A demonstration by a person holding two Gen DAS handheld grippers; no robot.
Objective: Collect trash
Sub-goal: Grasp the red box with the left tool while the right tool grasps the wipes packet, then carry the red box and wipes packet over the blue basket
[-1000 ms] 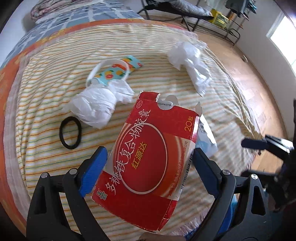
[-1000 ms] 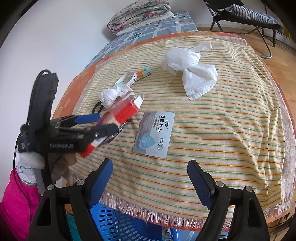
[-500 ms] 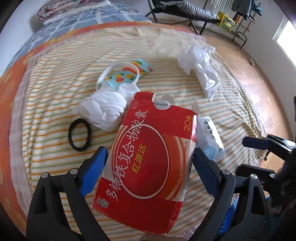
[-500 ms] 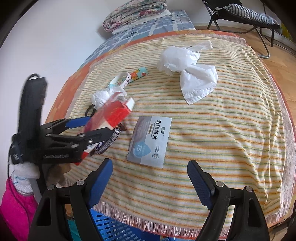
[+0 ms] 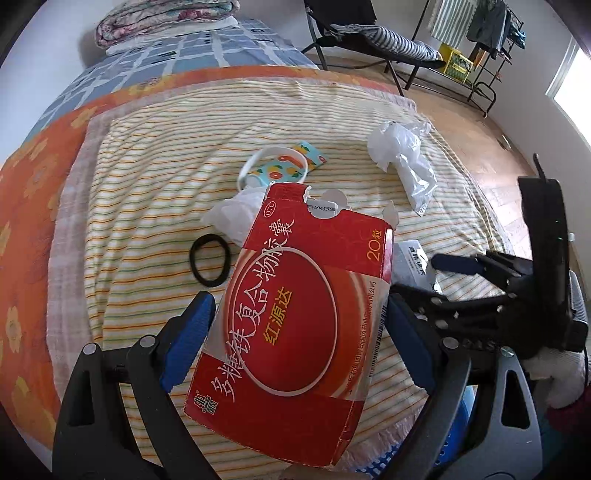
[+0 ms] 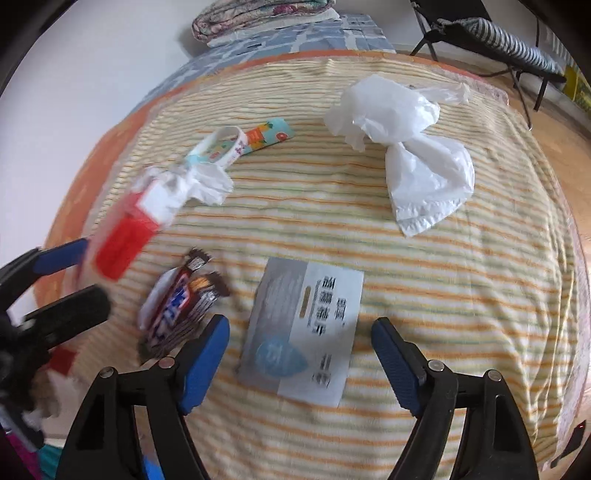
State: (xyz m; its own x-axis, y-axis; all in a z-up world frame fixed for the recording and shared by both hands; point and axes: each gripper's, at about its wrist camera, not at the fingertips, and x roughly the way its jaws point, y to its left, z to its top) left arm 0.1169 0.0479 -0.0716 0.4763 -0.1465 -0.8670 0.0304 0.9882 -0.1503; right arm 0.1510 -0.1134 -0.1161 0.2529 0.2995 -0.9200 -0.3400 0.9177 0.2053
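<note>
My left gripper [image 5: 297,308] is shut on a red medicine box [image 5: 295,314] and holds it tilted above the striped blanket [image 5: 147,184]. The right wrist view shows the box [image 6: 122,243] blurred at the left, in the left gripper [image 6: 79,277]. My right gripper [image 6: 299,326] hangs over a grey-white wipes packet [image 6: 314,295] that lies flat. Its jaws are closing, with the packet below the gap and the pads clear of it. A candy wrapper [image 6: 181,306] lies just left of its left finger. Crumpled tissue [image 6: 207,181] and a white plastic bag [image 6: 406,147] lie farther back.
A fruit-patterned band [image 5: 284,166] and a black hair tie [image 5: 209,264] lie on the blanket. A blue basket [image 5: 384,461] sits below the bed's fringed near edge. Folded bedding [image 5: 166,18] is at the far end, and a folding chair [image 5: 369,33] stands on the wooden floor.
My right gripper has come down and forward over the wipes packet. The left gripper has lifted the red box a little, and the candy wrapper now shows beside it.
</note>
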